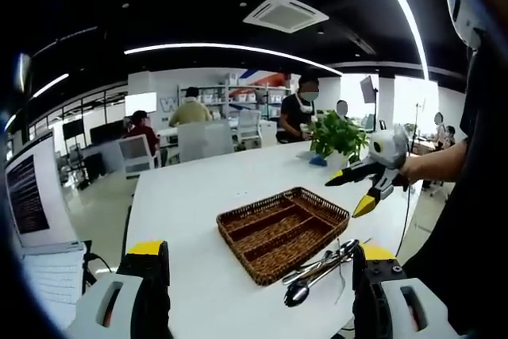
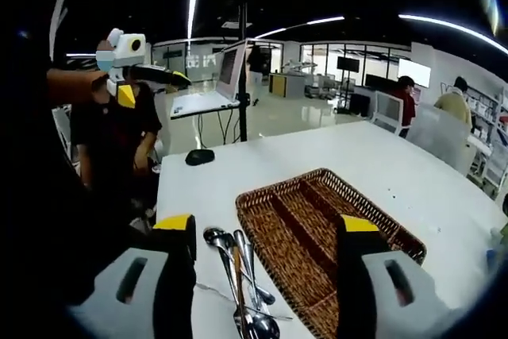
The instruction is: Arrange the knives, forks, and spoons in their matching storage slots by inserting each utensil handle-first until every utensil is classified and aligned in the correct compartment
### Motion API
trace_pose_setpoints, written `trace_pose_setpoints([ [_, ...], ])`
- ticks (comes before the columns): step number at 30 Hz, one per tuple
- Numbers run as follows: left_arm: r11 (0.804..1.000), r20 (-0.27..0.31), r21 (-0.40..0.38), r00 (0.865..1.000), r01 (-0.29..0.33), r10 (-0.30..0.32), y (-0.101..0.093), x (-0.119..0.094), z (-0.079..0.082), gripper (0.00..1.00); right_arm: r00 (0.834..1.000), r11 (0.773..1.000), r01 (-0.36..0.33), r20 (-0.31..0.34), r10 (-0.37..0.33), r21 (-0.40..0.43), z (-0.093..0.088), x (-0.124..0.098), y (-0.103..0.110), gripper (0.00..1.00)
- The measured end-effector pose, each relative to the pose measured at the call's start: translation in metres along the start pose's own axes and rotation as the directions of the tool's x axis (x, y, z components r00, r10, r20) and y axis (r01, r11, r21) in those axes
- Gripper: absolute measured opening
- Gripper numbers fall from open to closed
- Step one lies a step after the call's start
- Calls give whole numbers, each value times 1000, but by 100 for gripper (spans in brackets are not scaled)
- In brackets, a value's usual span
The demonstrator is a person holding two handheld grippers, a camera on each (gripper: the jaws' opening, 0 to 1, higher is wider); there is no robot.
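White office table (image 1: 198, 196), wicker tray (image 1: 282, 232) beside heaped utensils (image 2: 242, 283), left tongs (image 1: 258, 275) and right tongs (image 2: 266, 263) raised above, both spread

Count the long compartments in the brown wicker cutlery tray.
3, side by side along the brown wicker cutlery tray: one by the steel utensil pile, one central, one at the far rim. All look empty.

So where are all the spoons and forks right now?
The utensils lie in a pile on the white table, just outside the wicker tray; in the right gripper view they sit left of the tray, between that gripper's jaws.
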State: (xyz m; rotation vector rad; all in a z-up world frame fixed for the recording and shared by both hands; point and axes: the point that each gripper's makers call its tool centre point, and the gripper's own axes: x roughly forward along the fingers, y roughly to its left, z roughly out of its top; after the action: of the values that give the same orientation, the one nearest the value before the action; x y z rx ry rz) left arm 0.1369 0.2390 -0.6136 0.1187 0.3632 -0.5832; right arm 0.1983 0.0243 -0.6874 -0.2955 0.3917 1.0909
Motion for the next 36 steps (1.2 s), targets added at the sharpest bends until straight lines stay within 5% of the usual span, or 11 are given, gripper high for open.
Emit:
trace_pose_setpoints([
  [8, 1000, -9, -13, 1000, -22, 22, 10, -10, -6, 100, 999, 999, -44, -15, 44, -7, -12, 22, 9, 62],
  [11, 999, -7, -18, 999, -31, 31, 12, -12, -7, 100, 997, 996, -74, -8, 75, 55, -22, 34, 14, 60],
  [27, 996, -18, -39, 997, -74, 74, 26, -29, -15, 100, 984, 987, -160, -88, 157, -31, -65, 75, 44, 45],
  [36, 995, -29, -49, 996, -87, 85, 31, -36, -21, 100, 971, 981, -195, -142, 194, 5, -89, 93, 53, 38],
])
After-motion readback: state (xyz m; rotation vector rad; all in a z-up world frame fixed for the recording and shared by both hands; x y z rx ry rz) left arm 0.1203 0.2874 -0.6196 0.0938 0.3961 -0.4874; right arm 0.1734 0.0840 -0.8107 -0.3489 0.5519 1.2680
